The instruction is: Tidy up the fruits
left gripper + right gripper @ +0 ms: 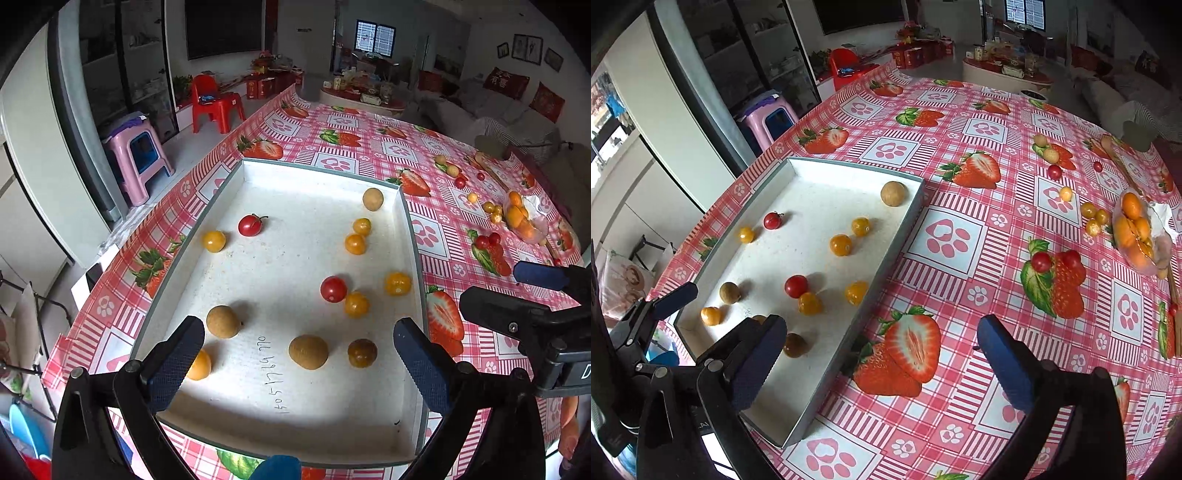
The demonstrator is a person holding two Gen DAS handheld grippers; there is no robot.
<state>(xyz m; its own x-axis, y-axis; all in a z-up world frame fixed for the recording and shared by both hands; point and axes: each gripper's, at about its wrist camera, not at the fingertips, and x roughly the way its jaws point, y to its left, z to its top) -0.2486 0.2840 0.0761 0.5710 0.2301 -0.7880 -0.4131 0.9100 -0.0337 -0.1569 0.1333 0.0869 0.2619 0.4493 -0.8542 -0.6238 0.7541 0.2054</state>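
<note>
My left gripper (299,360) hangs wide and empty over the near end of the shallow white cardboard tray (321,170), where small red tomatoes, yellow-orange berries and brown longans already lie scattered. My right gripper (882,354), jaws spread just as wide and holding nothing, hovers just beyond the tray's right wall, above the pink strawberry-print tablecloth (960,236). Loose fruit waits well right of the tray, nearest the pair of red cherry tomatoes (1056,260). I judge I should approach from above, straddle one tomato squarely, and close gently so it neither rolls nor bruises.
</note>
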